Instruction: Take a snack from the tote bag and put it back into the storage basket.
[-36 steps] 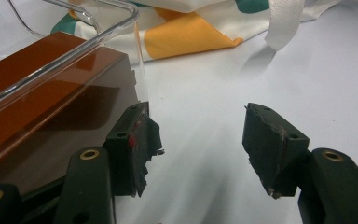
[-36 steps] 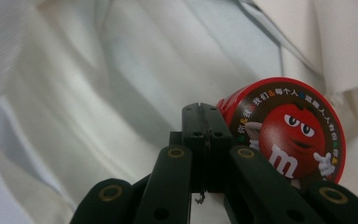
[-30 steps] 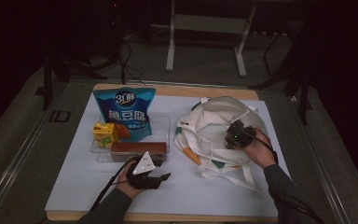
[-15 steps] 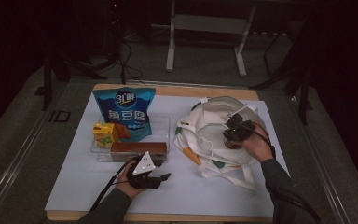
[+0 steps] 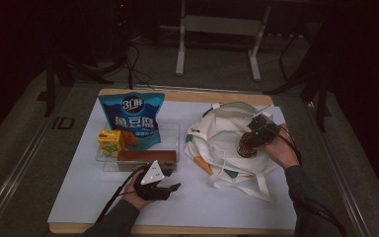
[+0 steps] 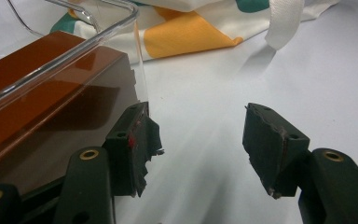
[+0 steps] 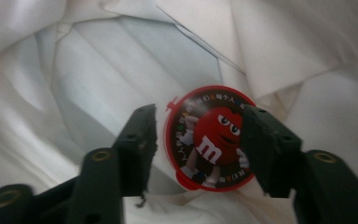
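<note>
Change: we see the right hand-held gripper [image 5: 250,144] a little higher over the white cloth tote bag with orange and green patches [image 5: 222,148] than a second ago; its jaws have just been opening, with the round red-rimmed M&M's candy tub [image 7: 211,136] between them.
Right hand-held gripper: in its own view [image 7: 198,140] we find the jaws wide apart, one on each side of the tub's lid; whether the pads touch the tub we cannot tell.
Candy tub: it lies in the open mouth of the bag, on white cloth, lid towards the camera; in the high view [image 5: 246,146] it sits just under the gripper.
Left hand-held gripper [image 5: 164,186]: we see it resting on the white table [image 5: 79,197], jaws apart and holding nothing, just beside the clear plastic tray [image 6: 93,39].
Tray: we note a long brown box [image 5: 146,157], a yellow drink carton [image 5: 110,141] and a blue snack bag [image 5: 134,116] in it.
</note>
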The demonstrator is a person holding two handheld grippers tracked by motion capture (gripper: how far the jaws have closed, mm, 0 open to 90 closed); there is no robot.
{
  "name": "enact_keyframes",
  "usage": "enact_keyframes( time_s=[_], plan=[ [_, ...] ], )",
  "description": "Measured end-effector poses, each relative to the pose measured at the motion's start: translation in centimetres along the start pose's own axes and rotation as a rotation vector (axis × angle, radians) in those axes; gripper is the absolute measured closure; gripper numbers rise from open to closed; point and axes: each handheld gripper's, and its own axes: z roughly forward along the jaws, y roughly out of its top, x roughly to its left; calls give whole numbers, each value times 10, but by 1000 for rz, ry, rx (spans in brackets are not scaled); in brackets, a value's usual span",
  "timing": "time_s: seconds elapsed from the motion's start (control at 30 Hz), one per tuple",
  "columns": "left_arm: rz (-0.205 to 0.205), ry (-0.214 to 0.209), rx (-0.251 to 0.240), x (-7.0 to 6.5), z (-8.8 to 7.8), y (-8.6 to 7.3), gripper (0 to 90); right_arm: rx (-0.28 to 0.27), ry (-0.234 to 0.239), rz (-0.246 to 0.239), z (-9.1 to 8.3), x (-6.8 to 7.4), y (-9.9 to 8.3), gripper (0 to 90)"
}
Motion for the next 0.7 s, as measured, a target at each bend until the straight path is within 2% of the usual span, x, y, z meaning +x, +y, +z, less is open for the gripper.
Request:
enact_keyframes(
  time_s=[0.07, 0.27, 0.5, 0.7],
  plan=[
    [-1, -1, 0, 0, 0, 0, 419, 21, -11, 5, 3, -1, -1, 365],
    [1, 0, 1, 0, 0, 0, 418, 48, -24, 23, 8, -2, -1, 297],
    [0, 0, 1, 0, 0, 0, 418, 90, -44, 33, 15, -3, -2, 276],
    [0, -1, 1, 0, 0, 0, 417, 94, -44, 59, 21, -5, -1, 253]
  ],
)
